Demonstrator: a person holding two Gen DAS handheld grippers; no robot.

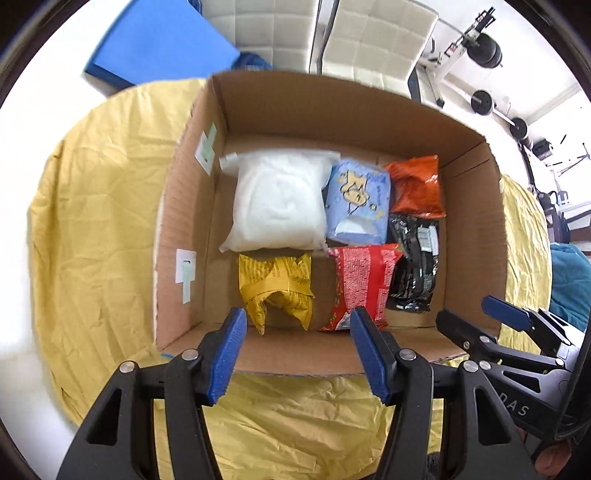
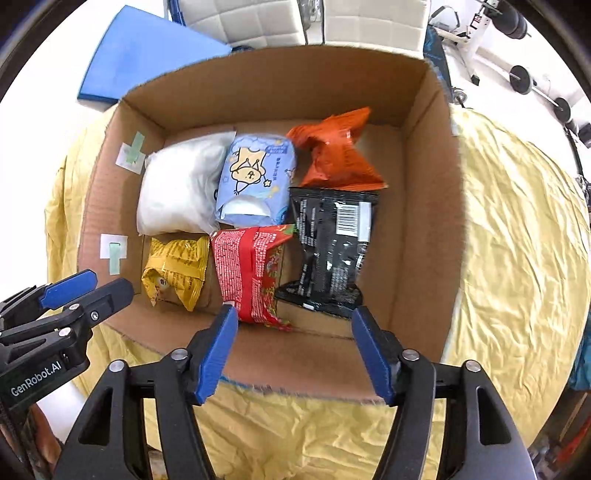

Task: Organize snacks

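Note:
An open cardboard box stands on a yellow cloth and holds several snack packs: a white bag, a light blue pack, an orange pack, a black pack, a red pack and a yellow pack. My left gripper hovers open over the box's near wall, empty. My right gripper is open and empty at the near wall too, beside the left one.
The yellow cloth covers a round table. A blue board lies behind the box. White padded chairs and weight equipment stand farther back.

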